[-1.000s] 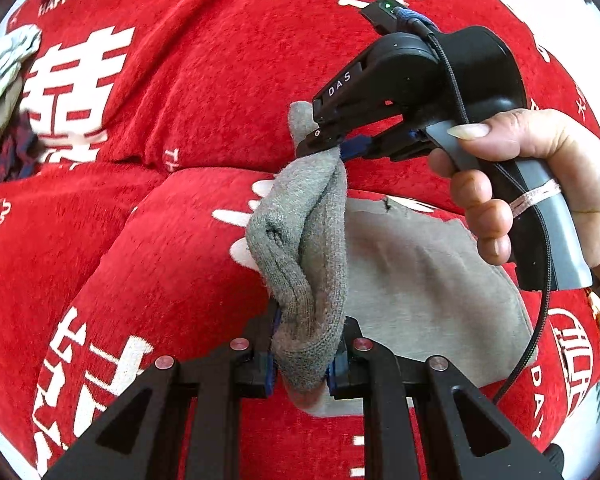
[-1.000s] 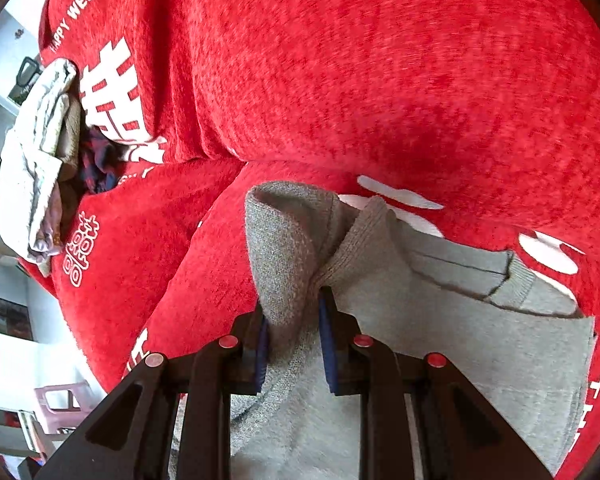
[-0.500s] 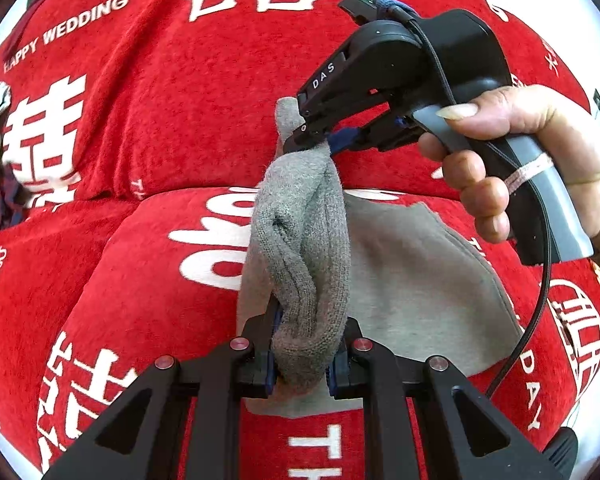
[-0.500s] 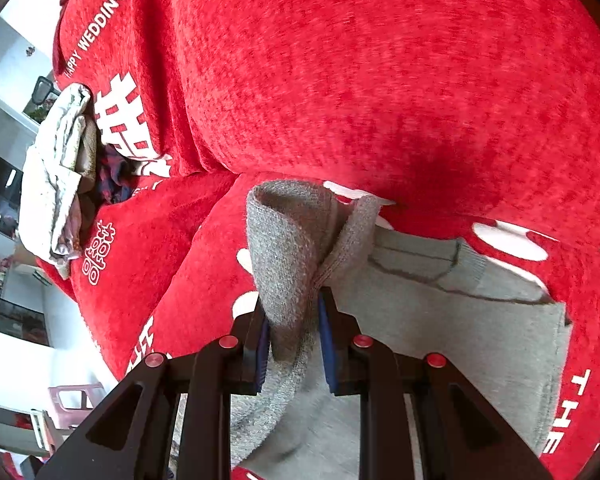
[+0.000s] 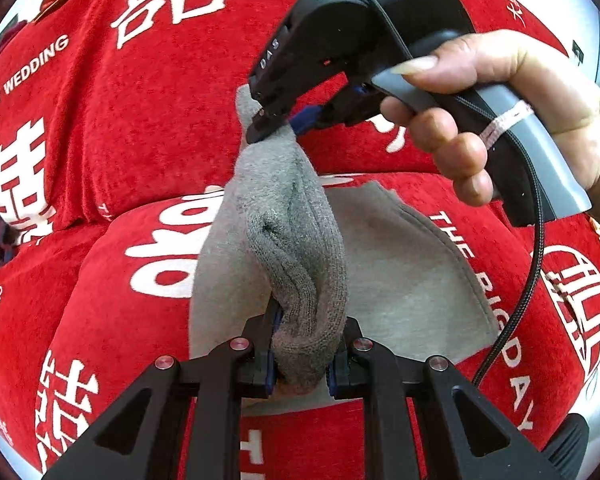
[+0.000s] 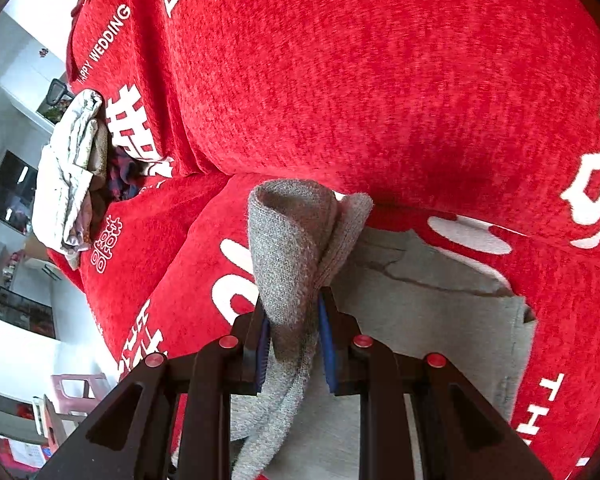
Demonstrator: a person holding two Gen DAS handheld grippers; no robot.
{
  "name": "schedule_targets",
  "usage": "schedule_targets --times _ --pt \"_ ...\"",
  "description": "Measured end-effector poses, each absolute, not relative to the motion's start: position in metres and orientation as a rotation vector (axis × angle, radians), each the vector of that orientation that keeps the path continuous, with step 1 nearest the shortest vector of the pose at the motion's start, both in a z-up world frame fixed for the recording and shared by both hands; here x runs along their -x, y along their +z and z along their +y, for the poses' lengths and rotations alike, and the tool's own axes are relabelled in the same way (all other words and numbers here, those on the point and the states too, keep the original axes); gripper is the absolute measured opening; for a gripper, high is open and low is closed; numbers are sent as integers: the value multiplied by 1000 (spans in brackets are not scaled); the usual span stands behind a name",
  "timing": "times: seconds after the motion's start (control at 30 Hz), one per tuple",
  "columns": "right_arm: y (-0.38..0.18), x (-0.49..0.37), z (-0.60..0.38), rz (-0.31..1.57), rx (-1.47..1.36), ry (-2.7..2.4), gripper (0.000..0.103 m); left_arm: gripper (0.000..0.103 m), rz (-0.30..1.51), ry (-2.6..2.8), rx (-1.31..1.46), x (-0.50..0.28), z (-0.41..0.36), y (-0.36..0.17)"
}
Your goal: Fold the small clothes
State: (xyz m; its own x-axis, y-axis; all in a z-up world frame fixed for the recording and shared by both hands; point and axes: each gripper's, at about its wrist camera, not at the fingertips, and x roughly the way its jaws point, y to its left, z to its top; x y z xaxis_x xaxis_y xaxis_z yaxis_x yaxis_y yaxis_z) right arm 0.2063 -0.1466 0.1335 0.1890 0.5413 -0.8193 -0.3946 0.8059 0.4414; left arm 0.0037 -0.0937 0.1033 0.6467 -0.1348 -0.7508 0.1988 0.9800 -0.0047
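A small grey knit garment (image 5: 404, 276) lies on a red sofa cover (image 5: 148, 128). Its left edge is lifted and bunched into a thick roll (image 5: 300, 248). My left gripper (image 5: 302, 360) is shut on the near end of that roll. My right gripper (image 5: 278, 122), held by a hand (image 5: 492, 92), is shut on the far end of the same edge. In the right wrist view the right gripper (image 6: 294, 338) pinches a curled grey flap (image 6: 292, 248), with the rest of the garment (image 6: 428, 316) spread flat to the right.
The red cover carries white characters and lettering, and the sofa back (image 6: 360, 72) rises behind the seat. A pile of pale and plaid clothes (image 6: 72, 176) sits at the left end of the sofa. A black cable (image 5: 528, 280) hangs from the right gripper's handle.
Both grippers have carried the lifted grey edge across the seat, toward the right, over the flat part of the garment. The clothes pile has slid out of the left wrist view.
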Motion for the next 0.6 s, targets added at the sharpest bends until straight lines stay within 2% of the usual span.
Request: schedule_targets --times 0.6 --pt "117 -199 -228 1175 -256 685 24 19 882 -218 -211 -4 -170 96"
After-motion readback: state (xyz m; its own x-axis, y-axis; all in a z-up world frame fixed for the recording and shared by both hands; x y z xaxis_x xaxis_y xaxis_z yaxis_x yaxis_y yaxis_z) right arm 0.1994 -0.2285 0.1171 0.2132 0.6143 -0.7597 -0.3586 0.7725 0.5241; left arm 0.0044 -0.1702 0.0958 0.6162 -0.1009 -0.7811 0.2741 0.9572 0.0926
